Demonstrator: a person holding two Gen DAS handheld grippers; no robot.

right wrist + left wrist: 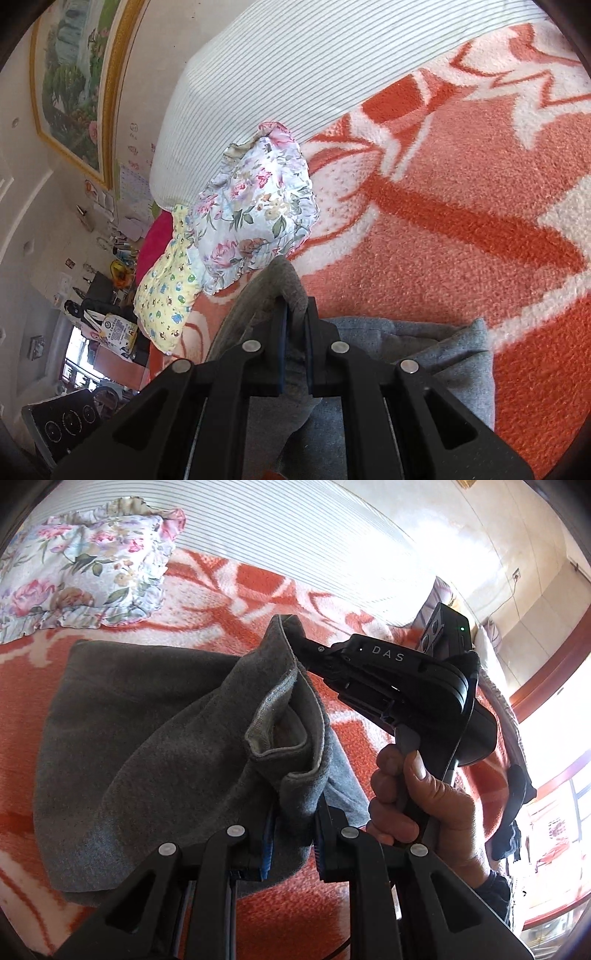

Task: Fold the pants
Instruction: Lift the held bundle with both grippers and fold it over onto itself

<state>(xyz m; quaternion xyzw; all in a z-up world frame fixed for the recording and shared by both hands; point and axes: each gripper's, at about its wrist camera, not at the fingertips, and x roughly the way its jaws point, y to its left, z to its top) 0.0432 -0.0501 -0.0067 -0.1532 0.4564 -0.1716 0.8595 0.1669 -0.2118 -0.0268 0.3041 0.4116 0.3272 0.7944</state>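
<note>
Closest to the left camera, the left gripper [293, 843] has its jaws pinched down on a hem of the grey pants [147, 746], with a thick wad of cloth bunched between the blue pads. Same deal in the right view: the right gripper [295, 343] is clamped on another bit of hem, and a grey corner pokes up past its fingertips. So both are grasping the pants, neither one is loose.

The right gripper also shows from the side in the left view, with the person's right hand [417, 797] wrapped around its handle, its tips biting the raised edge of the cloth.

I'd say we're mid-fold. The ends are lifted off the bed while the rest of the pants lies in a flat grey slab on the orange and white blanket [461, 229]. Looks like the lifted end is meant to go over that flat part.

The next move probably needs both grippers to travel together at the same height, keeping the edge taut so it lands square, then let go only once it's lying flat. Uneven hands would give a crooked fold.

Further back there's a floral pillow [85, 568] just beyond the pants, a yellow patterned pillow [166, 280] beside it, and a striped sheet [295, 66] behind those.
</note>
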